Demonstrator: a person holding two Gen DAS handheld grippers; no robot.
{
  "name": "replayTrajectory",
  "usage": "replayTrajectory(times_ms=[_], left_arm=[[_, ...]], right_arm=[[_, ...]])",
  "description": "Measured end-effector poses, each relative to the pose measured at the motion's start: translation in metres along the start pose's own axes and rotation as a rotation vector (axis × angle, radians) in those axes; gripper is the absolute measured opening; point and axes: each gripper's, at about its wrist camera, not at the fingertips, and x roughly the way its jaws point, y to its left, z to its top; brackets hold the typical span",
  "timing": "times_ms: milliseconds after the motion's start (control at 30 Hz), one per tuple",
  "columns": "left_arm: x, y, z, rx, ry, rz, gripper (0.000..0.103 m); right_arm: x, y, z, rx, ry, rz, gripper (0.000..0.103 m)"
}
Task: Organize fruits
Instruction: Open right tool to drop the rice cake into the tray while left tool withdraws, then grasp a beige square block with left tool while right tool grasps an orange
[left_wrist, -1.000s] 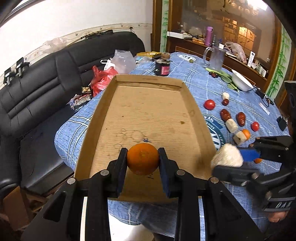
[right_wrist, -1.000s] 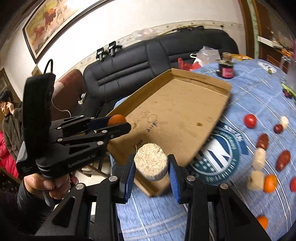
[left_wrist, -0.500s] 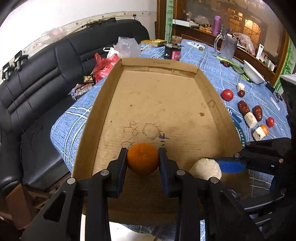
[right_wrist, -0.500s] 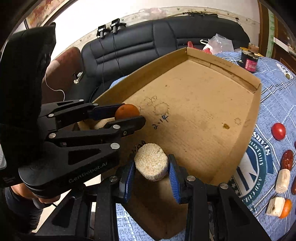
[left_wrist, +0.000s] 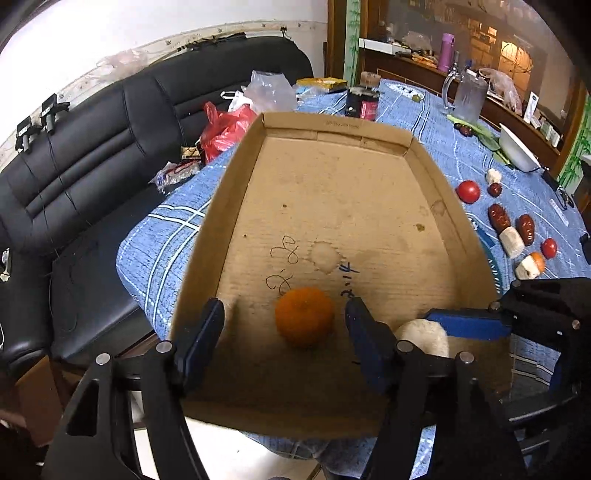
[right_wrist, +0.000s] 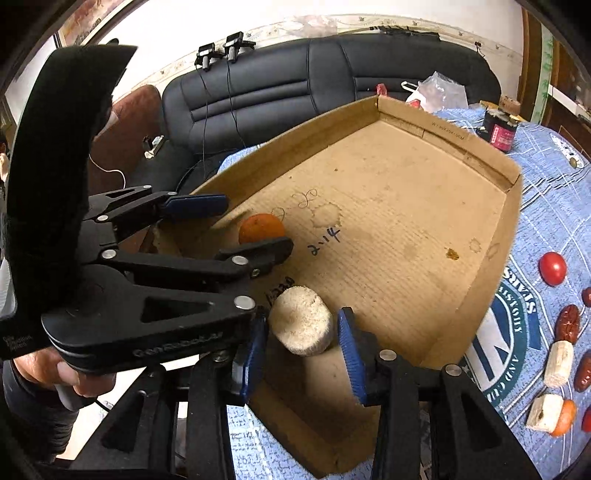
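A shallow cardboard tray (left_wrist: 332, 125) (right_wrist: 511, 177) lies on the blue tablecloth. An orange (left_wrist: 304, 317) (right_wrist: 261, 228) rests on the tray floor near its front edge. My left gripper (left_wrist: 284, 332) (right_wrist: 236, 227) is open, its jaws wide on either side of the orange, not touching it. A pale cut sugarcane piece (right_wrist: 301, 321) (left_wrist: 421, 336) stands on the tray floor to the right of the orange. My right gripper (right_wrist: 301, 345) is open, its blue pads just off the piece's sides.
More fruit lies on the cloth right of the tray: tomatoes (left_wrist: 468, 191), red dates (left_wrist: 498, 218), sugarcane pieces (left_wrist: 511, 242) and a small orange (right_wrist: 565, 417). A dark jar (left_wrist: 362, 103), plastic bags (left_wrist: 225, 129), a glass mug (left_wrist: 469, 96) and a black sofa (left_wrist: 74, 166) stand beyond.
Both grippers lowered over the tray's front and opened. The orange and the sugarcane piece now rest on the tray floor, released.
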Motion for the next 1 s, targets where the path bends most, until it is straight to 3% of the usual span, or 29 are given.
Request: replayTrajectory(times_ms=[433,1000], left_arm=[[-0.045,-0.033,0.001,0.044,-0.081,-0.027,0.068],[-0.053,-0.089,-0.010,0.104,-0.051,-0.113,0.068]], right_arm=[[-0.071,-0.019,-0.035,0.073,-0.114,-0.031,0.050],[-0.131,-0.088,-0.123,0.296,-0.151,-0.114,0.050]])
